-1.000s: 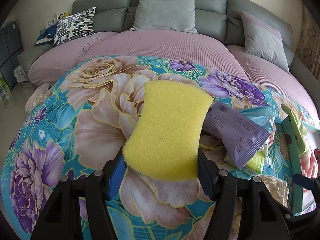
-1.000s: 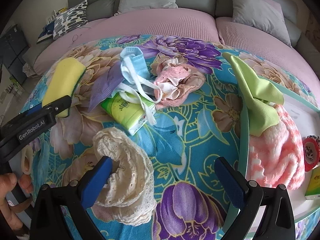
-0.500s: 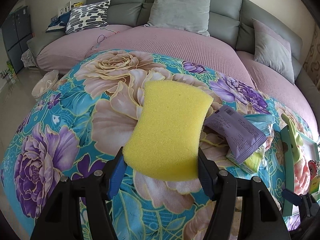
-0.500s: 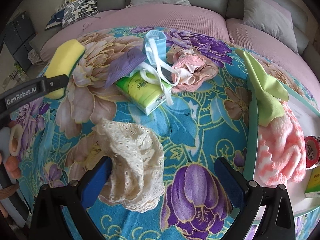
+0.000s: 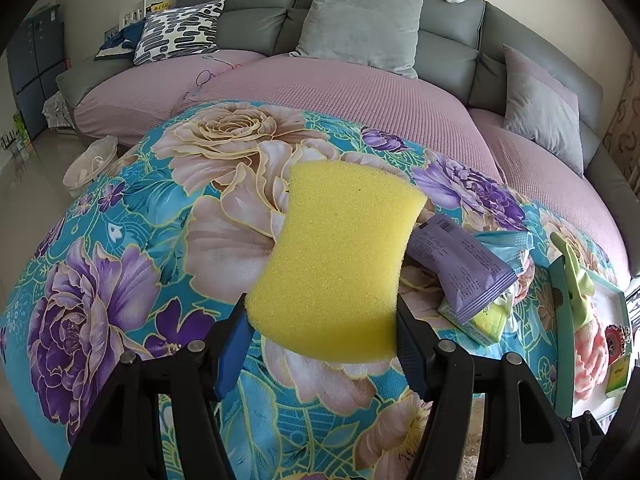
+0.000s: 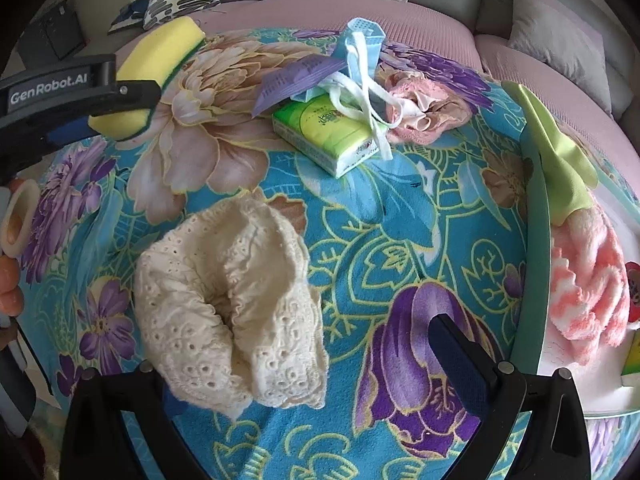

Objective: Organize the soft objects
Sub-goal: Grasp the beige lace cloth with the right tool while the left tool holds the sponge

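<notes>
My left gripper [image 5: 320, 344] is shut on a yellow sponge [image 5: 340, 256] and holds it above the floral cloth; the sponge also shows in the right wrist view [image 6: 152, 68]. My right gripper [image 6: 320, 364] is open low over the cloth, with a cream lace fabric [image 6: 228, 300] lying over its left finger. A green tissue pack [image 6: 328, 132], a purple packet [image 6: 296, 76], a blue mask [image 6: 360, 44] and a pink cloth [image 6: 424, 108] lie in a heap further back. A teal-rimmed tray [image 6: 532, 280] at the right holds a green cloth [image 6: 560, 152] and a pink fluffy towel [image 6: 588, 276].
The floral cloth [image 5: 120, 248] covers a round table. A grey sofa with a pink cover [image 5: 340, 92] and cushions curves behind it. A small white basket [image 5: 88, 164] sits on the floor at the left.
My left gripper has risen and pulled back with the sponge. My right gripper has moved forward and lower, so the lace fabric now lies between its fingers.
</notes>
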`<action>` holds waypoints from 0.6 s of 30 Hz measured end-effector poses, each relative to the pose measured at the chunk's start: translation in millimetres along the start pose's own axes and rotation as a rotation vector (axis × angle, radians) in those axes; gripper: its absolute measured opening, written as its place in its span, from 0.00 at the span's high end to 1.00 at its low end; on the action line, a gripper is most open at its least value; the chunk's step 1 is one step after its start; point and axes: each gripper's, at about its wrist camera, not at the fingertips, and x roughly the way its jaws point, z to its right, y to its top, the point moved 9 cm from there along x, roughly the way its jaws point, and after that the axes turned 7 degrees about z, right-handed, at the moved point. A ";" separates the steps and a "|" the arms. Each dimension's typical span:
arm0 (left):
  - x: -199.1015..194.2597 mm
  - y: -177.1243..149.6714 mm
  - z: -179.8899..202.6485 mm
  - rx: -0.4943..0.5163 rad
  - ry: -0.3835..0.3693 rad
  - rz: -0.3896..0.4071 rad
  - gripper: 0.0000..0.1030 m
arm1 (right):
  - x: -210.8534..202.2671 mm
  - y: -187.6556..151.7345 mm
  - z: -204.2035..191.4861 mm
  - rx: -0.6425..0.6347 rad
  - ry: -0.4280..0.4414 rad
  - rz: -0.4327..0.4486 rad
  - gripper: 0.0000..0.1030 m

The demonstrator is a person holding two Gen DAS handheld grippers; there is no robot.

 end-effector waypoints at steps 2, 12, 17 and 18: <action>0.0 0.0 -2.2 -0.004 0.005 0.000 0.35 | 0.0 -0.6 0.5 0.004 0.009 0.002 0.00; 3.1 -1.8 -4.2 -0.002 0.012 -0.008 0.35 | -13.3 9.6 -18.5 -0.027 0.099 0.065 0.47; 1.9 -1.1 -3.3 0.005 0.012 -0.006 0.35 | -13.7 12.8 -27.7 -0.038 0.138 0.079 0.61; 1.4 -0.7 -3.1 0.006 0.013 -0.004 0.35 | -14.6 13.8 -26.7 -0.030 0.145 0.084 0.62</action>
